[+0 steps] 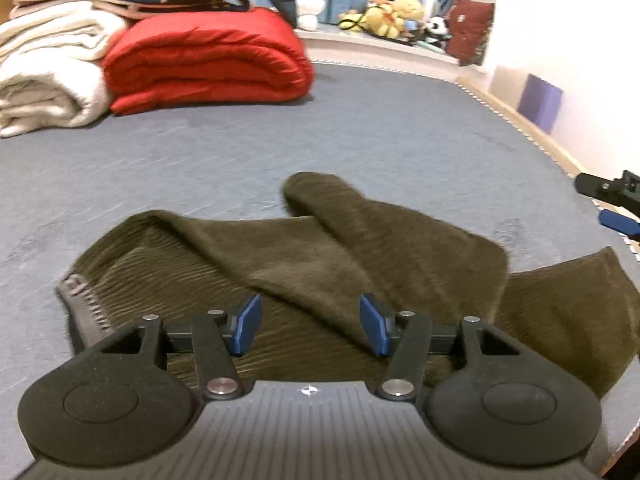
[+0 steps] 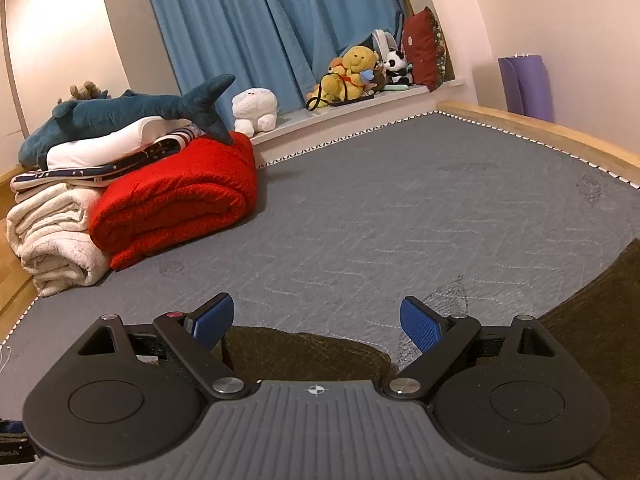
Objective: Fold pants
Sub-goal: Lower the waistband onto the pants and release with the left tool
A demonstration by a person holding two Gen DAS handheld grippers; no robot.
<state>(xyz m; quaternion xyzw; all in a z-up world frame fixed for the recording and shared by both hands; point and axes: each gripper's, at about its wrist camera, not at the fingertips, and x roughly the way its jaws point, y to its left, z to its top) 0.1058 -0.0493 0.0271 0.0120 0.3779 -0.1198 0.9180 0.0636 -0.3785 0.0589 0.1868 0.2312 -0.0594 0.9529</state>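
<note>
A grey mattress (image 2: 400, 208) fills the bedroom, with a folded red blanket (image 1: 208, 60) stacked far left. The brown pants (image 1: 320, 264) lie near, one leg already thrown across the body, probably a first fold. The left tongs (image 1: 310, 326) hover above them, apart and empty; the right tongs (image 2: 316, 322) stand wide, gripping nothing, over the pants' edge.

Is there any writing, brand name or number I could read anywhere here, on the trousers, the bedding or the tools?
None can be read.
Pants: grey marks on the waistband, too blurred to read.
Dark red cushion: small pale mark, too small to read.
Right gripper and left gripper: only a round crosshair symbol on each body, no words.
</note>
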